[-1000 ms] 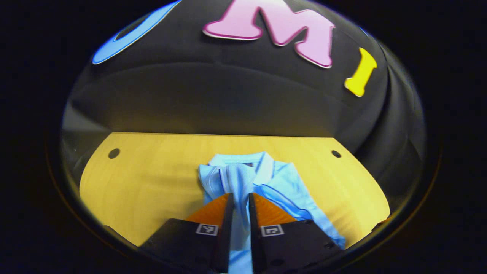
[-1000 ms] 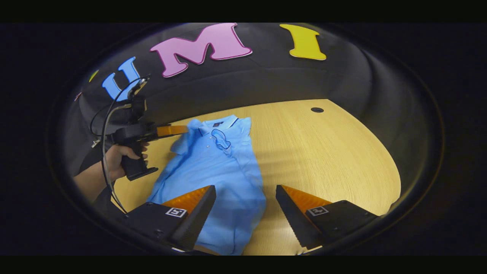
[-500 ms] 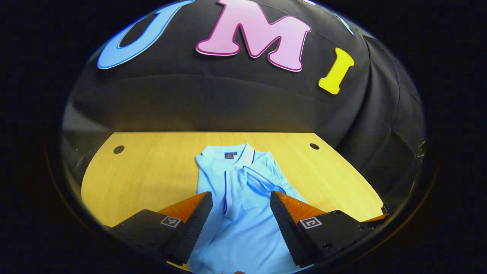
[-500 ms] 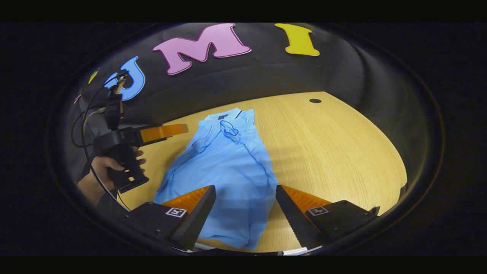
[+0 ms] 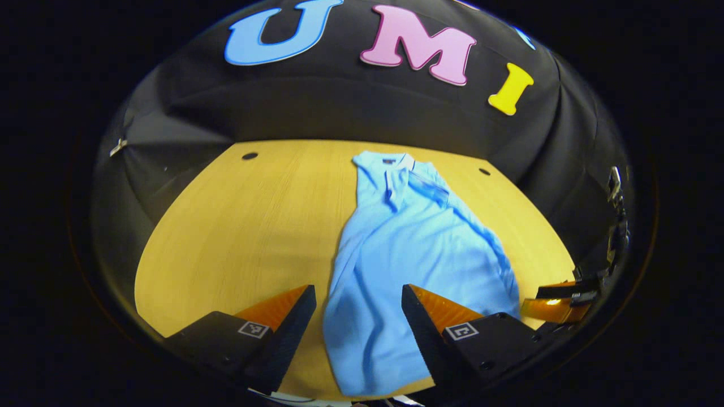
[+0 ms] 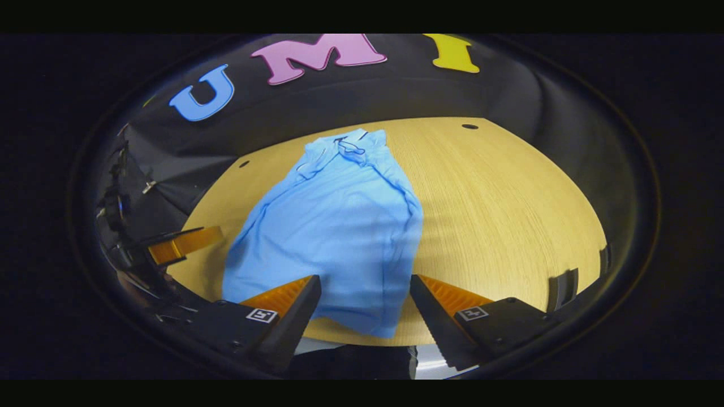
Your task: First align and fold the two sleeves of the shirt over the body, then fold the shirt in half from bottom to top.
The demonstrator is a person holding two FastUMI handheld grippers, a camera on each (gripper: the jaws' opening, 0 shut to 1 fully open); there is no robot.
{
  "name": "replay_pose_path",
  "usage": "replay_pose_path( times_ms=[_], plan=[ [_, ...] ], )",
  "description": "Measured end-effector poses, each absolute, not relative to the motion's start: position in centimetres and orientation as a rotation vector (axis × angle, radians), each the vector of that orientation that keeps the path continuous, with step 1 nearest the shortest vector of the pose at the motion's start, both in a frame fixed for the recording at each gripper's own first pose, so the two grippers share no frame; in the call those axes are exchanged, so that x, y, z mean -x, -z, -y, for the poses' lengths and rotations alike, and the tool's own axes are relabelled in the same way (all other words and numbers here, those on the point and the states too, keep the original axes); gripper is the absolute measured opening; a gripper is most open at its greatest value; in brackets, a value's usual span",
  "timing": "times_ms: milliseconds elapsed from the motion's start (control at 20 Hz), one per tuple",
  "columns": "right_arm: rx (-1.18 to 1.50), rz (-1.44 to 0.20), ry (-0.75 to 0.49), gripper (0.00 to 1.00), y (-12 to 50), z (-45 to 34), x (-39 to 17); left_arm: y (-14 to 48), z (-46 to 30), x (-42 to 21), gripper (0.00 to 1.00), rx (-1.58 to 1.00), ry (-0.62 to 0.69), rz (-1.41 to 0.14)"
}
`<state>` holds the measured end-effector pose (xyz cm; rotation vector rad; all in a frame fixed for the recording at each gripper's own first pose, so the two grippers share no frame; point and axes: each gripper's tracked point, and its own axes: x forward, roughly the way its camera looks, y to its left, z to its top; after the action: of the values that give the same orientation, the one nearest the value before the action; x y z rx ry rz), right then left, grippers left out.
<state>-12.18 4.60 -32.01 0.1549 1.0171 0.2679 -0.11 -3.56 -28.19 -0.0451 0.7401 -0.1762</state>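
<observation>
Both sleeves look folded over the shirt point(image 5: 418, 249), which lies flat on the table point(image 5: 237, 226) ahead of both tongs, hem nearest them. The left gripper point(image 5: 358, 316) and right gripper point(image 6: 365, 308) are spread, holding nothing. The bottom-to-top fold remains.

Left hand-held gripper point(image 5: 356, 316) now apart, off shirt point(image 5: 413, 249).
</observation>
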Motion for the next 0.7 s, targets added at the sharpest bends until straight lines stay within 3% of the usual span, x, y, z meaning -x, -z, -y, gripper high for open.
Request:
replay_pose_path(
  times_ms=[250,700],
  plan=[
    [-0.118,-1.052,-0.246,0.99,34.5,-4.0,14.3,32.9,3.7,6.1,0.97,0.027,0.181,-0.856],
    [-0.015,-1.043,-0.236,0.96,36.2,-3.8,14.6,35.2,4.5,6.7,0.99,-0.105,0.179,-0.862]
  ],
)
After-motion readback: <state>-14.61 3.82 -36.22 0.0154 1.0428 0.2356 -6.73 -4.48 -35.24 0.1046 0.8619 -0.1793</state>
